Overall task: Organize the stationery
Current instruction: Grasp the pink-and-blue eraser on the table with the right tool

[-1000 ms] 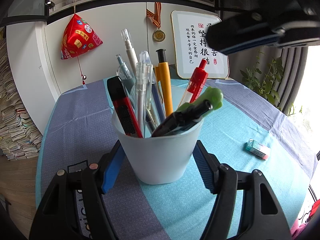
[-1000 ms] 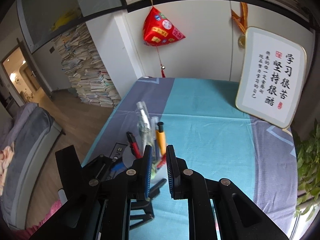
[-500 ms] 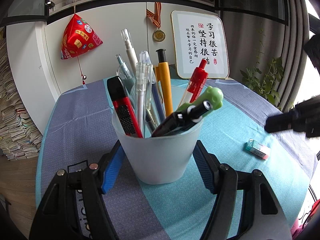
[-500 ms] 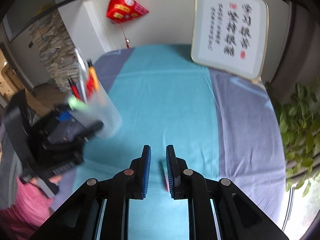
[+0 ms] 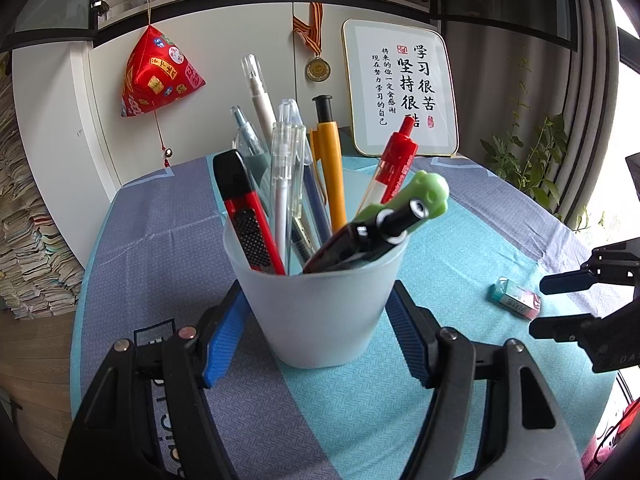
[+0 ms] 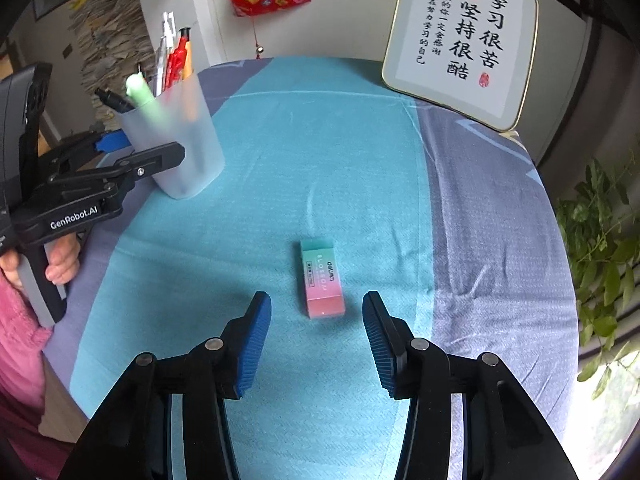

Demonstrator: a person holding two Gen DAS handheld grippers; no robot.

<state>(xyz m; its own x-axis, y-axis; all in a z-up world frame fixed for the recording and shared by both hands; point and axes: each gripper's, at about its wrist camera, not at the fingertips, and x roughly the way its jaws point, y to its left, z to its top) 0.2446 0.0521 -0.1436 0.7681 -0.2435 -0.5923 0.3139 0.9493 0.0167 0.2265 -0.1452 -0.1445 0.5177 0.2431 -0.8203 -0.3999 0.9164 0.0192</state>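
Done: pens, cutter in cup point(image 5: 320, 304); left gripper point(image 5: 316, 340) jaws clamped on cup | Left: eraser point(image 6: 322, 278) flat on surface point(image 6: 320, 160), ungrasped | right gripper point(image 6: 317, 326) jaws opening, straddling eraser's near end, no contact

Left gripper point(image 5: 316, 332) is clamped on the cup point(image 5: 320, 300); right gripper point(image 6: 316, 320) tilts downward, jaws opening, nothing between them.

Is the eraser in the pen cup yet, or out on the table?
Out. The eraser lies flat on the teal cloth, apart from the pen cup, just ahead of the right gripper's opening jaws.
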